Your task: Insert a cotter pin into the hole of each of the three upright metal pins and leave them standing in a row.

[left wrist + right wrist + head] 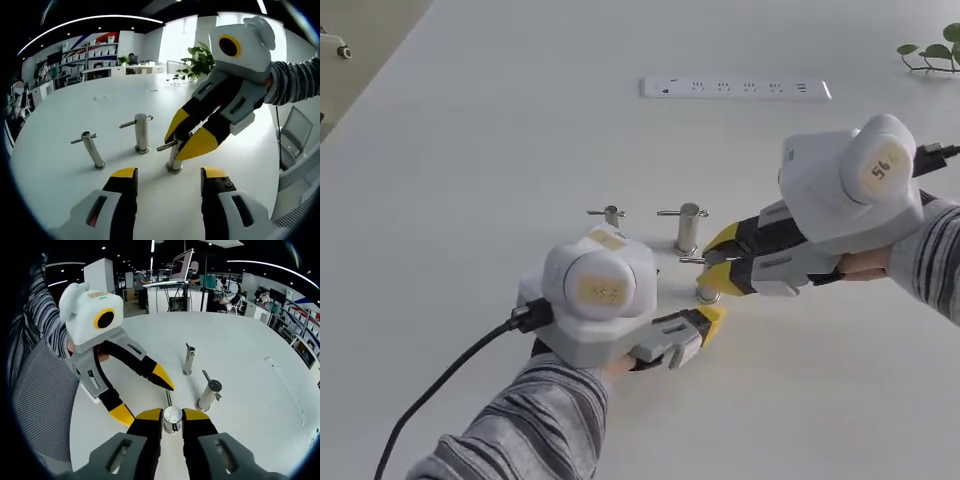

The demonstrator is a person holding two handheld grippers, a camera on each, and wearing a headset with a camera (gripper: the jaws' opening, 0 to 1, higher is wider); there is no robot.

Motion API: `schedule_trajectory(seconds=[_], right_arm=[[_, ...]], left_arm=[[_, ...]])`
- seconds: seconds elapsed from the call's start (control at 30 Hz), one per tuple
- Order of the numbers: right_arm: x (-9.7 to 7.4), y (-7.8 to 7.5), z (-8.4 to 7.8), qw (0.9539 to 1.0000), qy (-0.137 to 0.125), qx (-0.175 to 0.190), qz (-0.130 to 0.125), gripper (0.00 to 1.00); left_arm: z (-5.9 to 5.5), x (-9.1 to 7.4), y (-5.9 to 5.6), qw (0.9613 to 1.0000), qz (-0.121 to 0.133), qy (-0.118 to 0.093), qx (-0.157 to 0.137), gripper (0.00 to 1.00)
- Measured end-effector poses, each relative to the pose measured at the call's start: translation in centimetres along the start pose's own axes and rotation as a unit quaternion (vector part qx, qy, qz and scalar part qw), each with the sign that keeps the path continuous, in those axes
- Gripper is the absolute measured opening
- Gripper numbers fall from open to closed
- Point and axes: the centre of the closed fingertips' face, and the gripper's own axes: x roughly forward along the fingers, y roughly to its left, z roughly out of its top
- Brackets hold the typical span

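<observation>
Three upright metal pins stand in a row on the white table. The far pin and the middle pin each carry a cotter pin through the top. My right gripper is shut on the head of the near pin. A cotter pin sticks out sideways from that pin's top. My left gripper is open just in front of the near pin and holds nothing.
A white power strip lies further back on the table. Green plant leaves reach in at the far right corner. A black cable trails from the left gripper towards the lower left.
</observation>
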Motion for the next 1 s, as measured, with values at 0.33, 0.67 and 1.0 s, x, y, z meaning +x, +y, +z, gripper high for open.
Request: schedule_trajectory(seconds=[0.33,0.67,1.0], right_arm=[[0.0,0.2,0.0,0.9998,0.005,0.015,0.007,0.09],[-0.5,-0.5,-0.3,0.9998,0.013,0.005,0.010,0.08],[-1.8,-2.5,-1.0,0.9997,0.025,-0.005,0.002,0.08]], left_arm=[[0.8,-2.2,0.5,1.0000,0.001,-0.008,0.000,0.58],[1.4,-4.3,1.2,0.9997,0.006,-0.023,0.006,0.71],[1.8,-5.4,1.9,0.9994,0.015,-0.030,-0.004,0.82]])
